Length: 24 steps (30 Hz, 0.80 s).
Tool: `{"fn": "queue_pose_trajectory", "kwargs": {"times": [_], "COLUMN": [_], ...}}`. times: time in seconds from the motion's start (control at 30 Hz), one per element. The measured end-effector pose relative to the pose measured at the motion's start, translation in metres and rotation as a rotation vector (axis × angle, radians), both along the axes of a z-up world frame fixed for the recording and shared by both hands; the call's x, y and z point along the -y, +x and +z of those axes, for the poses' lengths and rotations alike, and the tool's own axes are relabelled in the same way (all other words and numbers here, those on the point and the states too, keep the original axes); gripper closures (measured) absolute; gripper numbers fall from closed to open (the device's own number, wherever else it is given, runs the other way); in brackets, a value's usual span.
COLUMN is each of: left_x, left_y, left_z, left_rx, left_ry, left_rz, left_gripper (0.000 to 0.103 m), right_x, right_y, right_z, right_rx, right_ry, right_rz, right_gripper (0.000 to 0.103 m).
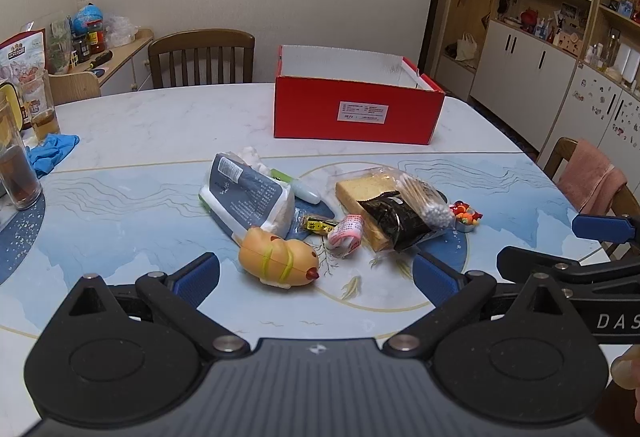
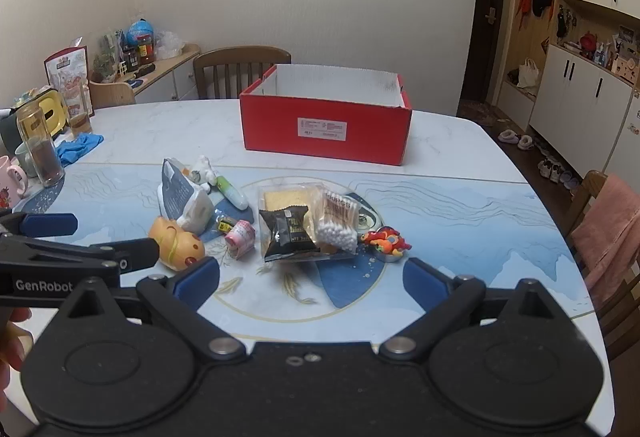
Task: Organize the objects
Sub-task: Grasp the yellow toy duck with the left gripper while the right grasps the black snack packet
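Clutter sits mid-worktop (image 2: pixel 460 197): an orange plastic capybara toy (image 1: pixel 278 257), a grey-and-white tissue pack (image 1: pixel 250 197), a bagged cake slice (image 2: pixel 288 203) and a cotton-swab bag (image 2: pixel 338 221), all lying near the empty red cardboard box (image 2: pixel 326 129) behind them. The left gripper (image 1: pixel 316 273) and the right gripper (image 2: pixel 312 277) hover short of the pile, jaws wide and holding nothing. No pick appears begun; next, likely one gripper must drop over an item.
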<state>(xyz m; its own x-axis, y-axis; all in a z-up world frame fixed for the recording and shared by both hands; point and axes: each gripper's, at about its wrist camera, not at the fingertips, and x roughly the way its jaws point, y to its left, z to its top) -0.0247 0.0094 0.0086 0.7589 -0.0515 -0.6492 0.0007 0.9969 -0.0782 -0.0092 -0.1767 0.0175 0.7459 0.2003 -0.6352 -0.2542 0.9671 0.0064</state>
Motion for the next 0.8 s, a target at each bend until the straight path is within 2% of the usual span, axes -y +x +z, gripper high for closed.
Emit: {"fn": "queue_pose_trajectory", "kwargs": {"times": [0.37,0.53,0.8], "left_x": [0.003,0.006,0.003], "left_y": [0.020,0.038,0.067], "left_z": [-0.010,-0.026,-0.057], "left_rx": [0.003,-0.014,-0.050], "left_ry": [0.017,0.074,0.181], "left_rz": [-0.003,0.001,0.008], "left_gripper": [0.000,0.000,0.003], "right_x": [0.001,0.012,0.023], "right_y": [0.019,0.043,0.078], "right_z": [-0.008,-0.020,-0.050], "right_rx": [-0.009,-0.036,-0.113], "right_ry": [-0.007,-0.012,-0.041], "right_rz": [0.016,-0.009,-0.003], "right_gripper": [0.007,0.015,0.020]}}
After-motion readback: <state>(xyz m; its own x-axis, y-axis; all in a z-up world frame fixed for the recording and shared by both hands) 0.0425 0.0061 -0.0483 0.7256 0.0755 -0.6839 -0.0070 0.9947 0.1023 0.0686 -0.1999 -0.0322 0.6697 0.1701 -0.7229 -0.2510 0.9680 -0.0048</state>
